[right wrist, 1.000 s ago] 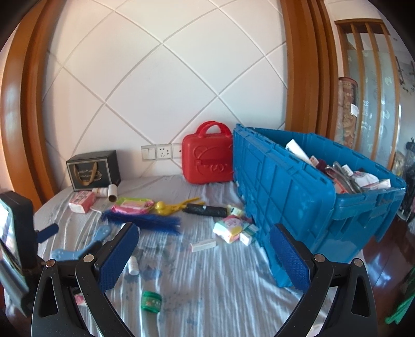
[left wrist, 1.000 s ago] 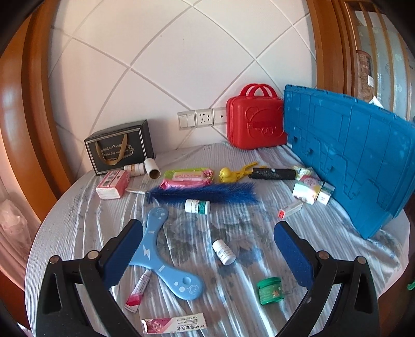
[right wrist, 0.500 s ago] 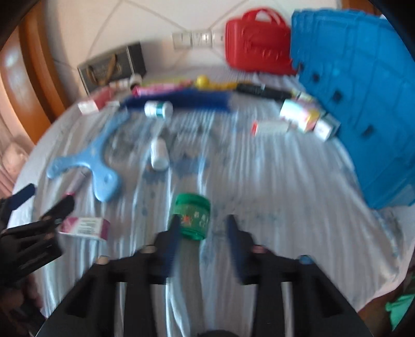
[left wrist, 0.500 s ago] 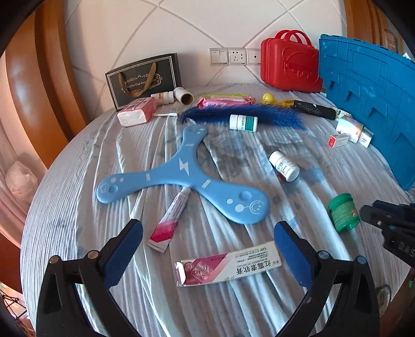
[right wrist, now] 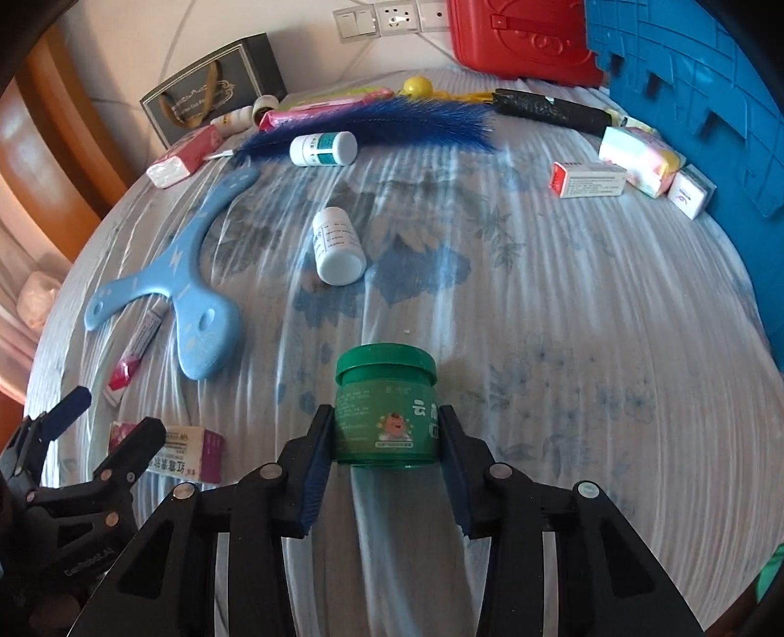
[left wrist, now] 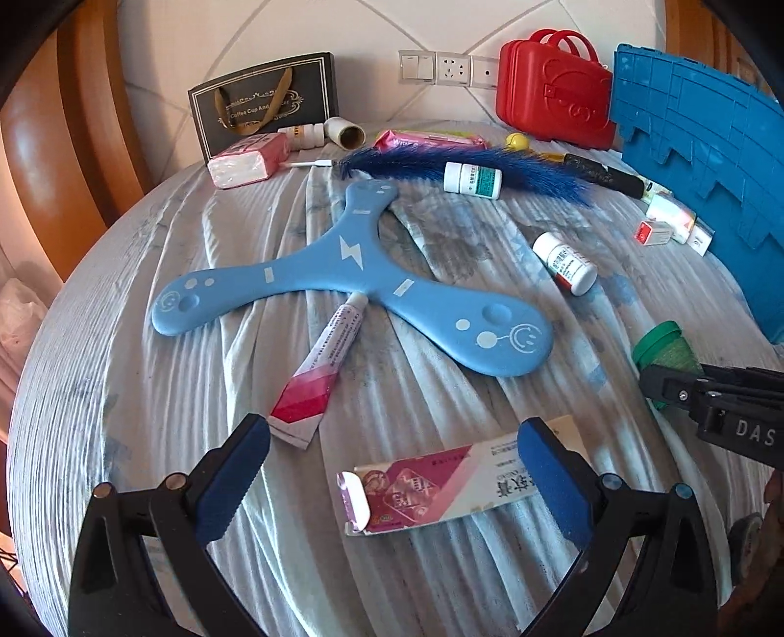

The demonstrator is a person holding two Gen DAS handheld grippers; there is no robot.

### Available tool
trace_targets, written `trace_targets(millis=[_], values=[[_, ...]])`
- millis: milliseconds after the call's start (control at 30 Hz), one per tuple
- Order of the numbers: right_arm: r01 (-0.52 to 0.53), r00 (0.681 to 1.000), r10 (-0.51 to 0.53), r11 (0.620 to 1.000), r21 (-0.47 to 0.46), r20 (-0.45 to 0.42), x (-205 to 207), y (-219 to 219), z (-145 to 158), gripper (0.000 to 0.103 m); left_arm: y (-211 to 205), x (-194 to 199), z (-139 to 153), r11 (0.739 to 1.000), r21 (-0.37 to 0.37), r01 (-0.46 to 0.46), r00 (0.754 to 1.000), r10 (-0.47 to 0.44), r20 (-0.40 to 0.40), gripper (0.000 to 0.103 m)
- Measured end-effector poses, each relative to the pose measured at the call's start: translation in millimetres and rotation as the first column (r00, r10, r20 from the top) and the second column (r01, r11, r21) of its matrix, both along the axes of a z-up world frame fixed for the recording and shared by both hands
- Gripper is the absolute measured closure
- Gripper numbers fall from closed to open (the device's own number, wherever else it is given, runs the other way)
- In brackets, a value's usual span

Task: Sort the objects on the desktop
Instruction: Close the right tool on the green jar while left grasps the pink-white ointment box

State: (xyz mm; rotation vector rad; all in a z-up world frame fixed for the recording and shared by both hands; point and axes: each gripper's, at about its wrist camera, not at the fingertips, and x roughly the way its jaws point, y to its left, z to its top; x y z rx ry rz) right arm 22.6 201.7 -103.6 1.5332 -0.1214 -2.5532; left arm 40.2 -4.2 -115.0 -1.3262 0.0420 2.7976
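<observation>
My right gripper (right wrist: 387, 431) is shut on a green jar (right wrist: 386, 404) that stands upright on the cloth-covered table; the jar also shows in the left wrist view (left wrist: 666, 350) at the right edge. My left gripper (left wrist: 387, 470) is open, its fingers either side of a pink and white medicine box (left wrist: 451, 482) lying flat, not touching it. The box also shows in the right wrist view (right wrist: 183, 453). A blue boomerang (left wrist: 353, 279) and a pink tube (left wrist: 321, 365) lie just beyond the box. Two white pill bottles (right wrist: 335, 245) (right wrist: 323, 148) lie further back.
A big blue crate (right wrist: 696, 98) stands along the right side, with small boxes (right wrist: 588, 179) at its foot. A blue feather (right wrist: 382, 125), black umbrella (right wrist: 549, 111), red case (right wrist: 519, 34), black gift bag (left wrist: 264, 105) and red-white packet (left wrist: 247, 159) sit at the back.
Both grippers have dropped low over the table. The right gripper has closed its fingers on the green jar. The left gripper has moved down to the pink medicine box and stays open.
</observation>
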Motion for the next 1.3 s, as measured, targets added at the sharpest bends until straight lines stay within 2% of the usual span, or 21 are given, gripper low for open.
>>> trace_targets(millis=[67, 133, 233, 300, 400, 467, 533, 600, 700, 800, 900, 1000, 1033, 1067, 1100, 1133, 1167, 1233, 1300], values=[[-0.003, 1.000, 0.003, 1.000, -0.013, 0.007, -2.0, 0.7, -0.2, 0.062, 2.3, 9.4, 5.4, 1.000, 0.010, 0.015, 1.000, -0.015, -0.025, 0.000], [-0.006, 1.000, 0.007, 1.000, -0.019, 0.017, -3.9, 1.9, -2.8, 0.062, 10.1, 14.4, 3.1, 0.999, 0.004, 0.043, 0.999, -0.043, -0.014, 0.000], [-0.003, 1.000, 0.004, 1.000, -0.020, 0.011, -3.5, 3.5, -3.8, 0.061, 23.4, 15.6, -5.7, 0.996, -0.051, 0.073, 0.997, -0.074, -0.023, 0.000], [-0.012, 1.000, 0.012, 1.000, -0.019, 0.008, -3.1, 1.6, -4.0, 0.057, 23.4, 13.9, -6.0, 0.996, -0.042, 0.076, 0.996, -0.078, -0.042, 0.000], [-0.025, 1.000, 0.025, 1.000, -0.018, 0.002, -3.3, -2.3, -3.7, 0.048, 24.5, 1.2, -7.0, 0.996, 0.001, 0.085, 0.996, -0.085, -0.015, 0.000], [-0.038, 0.999, 0.038, 0.999, -0.007, -0.004, -3.8, -6.4, -4.1, 0.041, 33.0, -2.7, -5.8, 0.994, -0.013, 0.111, 0.994, -0.111, -0.009, 0.000], [-0.053, 0.999, 0.053, 0.999, 0.004, -0.011, -3.9, -9.8, -4.7, 0.038, 38.8, -0.9, -5.1, 0.988, -0.022, 0.155, 0.988, -0.156, -0.008, 0.000], [-0.049, 0.999, 0.049, 0.999, -0.007, -0.011, -3.9, -8.5, -4.7, 0.038, 36.2, 2.0, -4.5, 0.985, -0.048, 0.164, 0.986, -0.165, -0.024, 0.000], [-0.034, 0.999, 0.033, 0.999, -0.036, -0.005, -2.5, -3.4, -4.2, 0.038, 28.9, -3.8, -10.9, 0.975, -0.064, 0.212, 0.977, -0.212, 0.005, 0.000], [-0.026, 1.000, 0.025, 0.999, -0.034, -0.006, 2.1, -2.3, -4.3, 0.039, 28.9, -7.6, -21.3, 0.955, -0.051, 0.292, 0.956, -0.290, 0.039, 0.000], [-0.041, 0.999, 0.041, 0.999, -0.003, -0.008, 2.4, -5.3, -4.7, 0.041, 23.6, -15.2, -24.6, 0.960, 0.015, 0.280, 0.958, -0.280, 0.059, 0.000], [-0.049, 0.999, 0.049, 0.999, 0.010, 0.000, -1.2, -2.0, -4.4, 0.056, 28.0, -17.6, -24.7, 0.964, 0.013, 0.267, 0.962, -0.267, 0.057, 0.001], [-0.045, 0.999, 0.045, 0.999, -0.001, 0.002, -2.1, 1.7, -4.6, 0.063, 29.9, -17.8, -24.1, 0.962, 0.015, 0.272, 0.961, -0.272, 0.052, 0.005], [-0.046, 0.999, 0.046, 0.999, -0.021, 0.008, -3.8, 5.0, -4.8, 0.063, 30.9, -17.4, -23.0, 0.962, 0.015, 0.272, 0.961, -0.272, 0.044, 0.014], [-0.050, 0.999, 0.051, 0.998, -0.025, 0.015, -5.2, 5.5, -4.4, 0.063, 31.6, -17.4, -21.9, 0.963, 0.020, 0.270, 0.962, -0.271, 0.038, 0.019], [-0.062, 0.998, 0.062, 0.998, -0.010, 0.020, -6.1, 3.5, -4.1, 0.063, 33.0, -18.1, -20.9, 0.964, 0.021, 0.266, 0.963, -0.267, 0.036, 0.028], [-0.066, 0.998, 0.066, 0.998, -0.001, 0.017, -5.8, 2.3, -3.9, 0.063, 33.9, -18.5, -19.5, 0.964, 0.026, 0.264, 0.964, -0.265, 0.032, 0.041], [-0.061, 0.998, 0.061, 0.998, 0.000, -0.002, -3.2, 2.0, -4.5, 0.063, 35.1, -20.4, -17.6, 0.966, 0.032, 0.257, 0.966, -0.258, 0.035, 0.052], [-0.059, 0.998, 0.059, 0.998, -0.016, -0.013, -0.7, 3.0, -4.7, 0.063, 34.3, -21.3, -16.0, 0.968, 0.033, 0.247, 0.968, -0.248, 0.035, 0.071]])
